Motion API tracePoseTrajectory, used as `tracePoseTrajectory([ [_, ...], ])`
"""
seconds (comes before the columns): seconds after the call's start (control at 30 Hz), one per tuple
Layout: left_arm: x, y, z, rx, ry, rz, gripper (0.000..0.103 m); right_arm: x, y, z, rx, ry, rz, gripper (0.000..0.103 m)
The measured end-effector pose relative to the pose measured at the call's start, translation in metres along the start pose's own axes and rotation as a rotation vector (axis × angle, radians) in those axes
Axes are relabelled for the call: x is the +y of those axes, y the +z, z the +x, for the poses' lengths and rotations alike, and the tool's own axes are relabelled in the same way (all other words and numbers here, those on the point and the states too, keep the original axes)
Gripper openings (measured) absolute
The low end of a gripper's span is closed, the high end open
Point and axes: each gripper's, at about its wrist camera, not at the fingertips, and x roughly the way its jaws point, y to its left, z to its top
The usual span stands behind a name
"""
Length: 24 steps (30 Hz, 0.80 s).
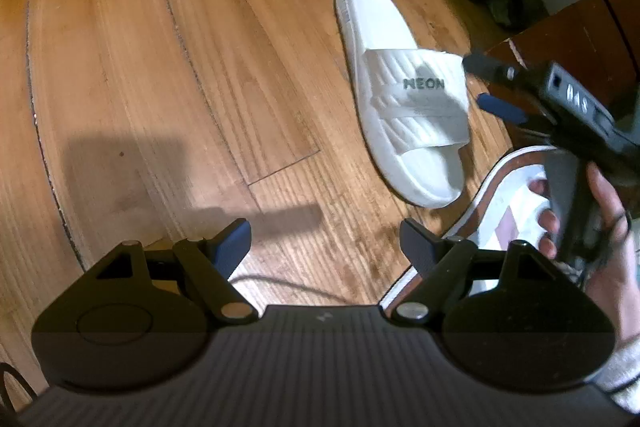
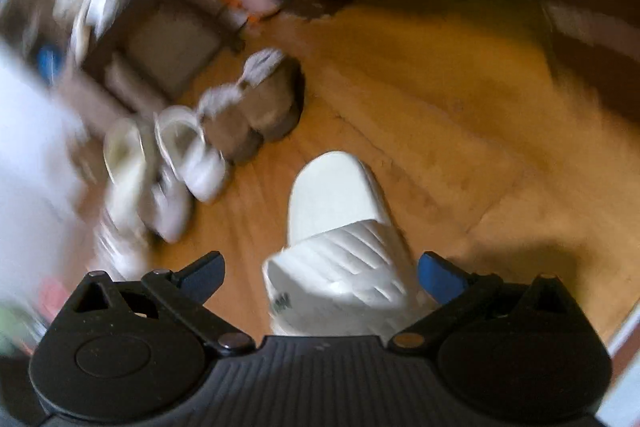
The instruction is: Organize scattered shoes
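Left gripper (image 1: 326, 241): black two-finger tool with blue pads, nearest the left wrist camera; jaws spread wide, holding nothing, hovering over bare floor.
Right gripper (image 2: 322, 277): same build; jaws spread wide on either side of the slide's strap. Neither pad visibly presses the strap, so nothing is gripped yet. A hand (image 1: 600, 227) holds its handle.
Task item: white moulded-foam slide sandal with a ribbed strap and dark lettering (image 1: 404, 95); it lies sole-down on the floor, heel pointing toward the row, with the right gripper just at its strap.
Second item: another white shoe with a brown-edged rim (image 1: 504, 195) lies near the hand, partly hidden; its type cannot be determined.
Destination, judged: row of white shoes (image 2: 176, 163) and grey fur-lined boots (image 2: 264, 103) against the far clutter, well apart from the slide.
Floor: orange-brown wood-grain plank floor (image 1: 160, 67), smooth, with visible seams.
Strap texture: diagonal ridges, soft and springy by appearance; the footbed looks smooth.
Risk 1: closing on the strap edge alone could let the flexible band fold, so the slide swings or drops.
Risk 2: the right view is motion-blurred; closing while moving fast could shove the light slide across the smooth floor.
Risk 3: carried by its strap, the slide hangs off-balance and may clip the neighbouring shoe.
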Motion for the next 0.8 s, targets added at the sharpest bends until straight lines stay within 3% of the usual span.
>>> tracePoseTrajectory([
  [0.07, 0.002, 0.0, -0.001, 0.001, 0.007, -0.011, 0.081, 0.033, -0.008, 0.0, 0.027, -0.106, -0.186, 0.103],
  [0.13, 0.004, 0.0, 0.002, 0.001, 0.019, -0.025, 0.081, 0.057, -0.023, 0.0, 0.015, -0.221, -0.292, 0.103],
  [0.27, 0.01, 0.0, -0.004, -0.004, 0.032, -0.027, 0.081, 0.084, -0.044, 0.013, -0.008, -0.389, -0.437, 0.103],
  [0.33, 0.011, -0.001, -0.006, -0.006, 0.036, -0.025, 0.081, 0.094, -0.051, 0.025, 0.017, -0.426, -0.477, 0.103],
  [0.5, 0.013, -0.003, -0.005, -0.003, 0.035, -0.034, 0.081, 0.088, -0.051, 0.047, 0.118, -0.462, -0.479, 0.102],
  [0.8, 0.017, -0.002, -0.005, 0.0, 0.03, -0.032, 0.081, 0.041, -0.043, 0.031, 0.18, -0.467, -0.253, 0.094],
])
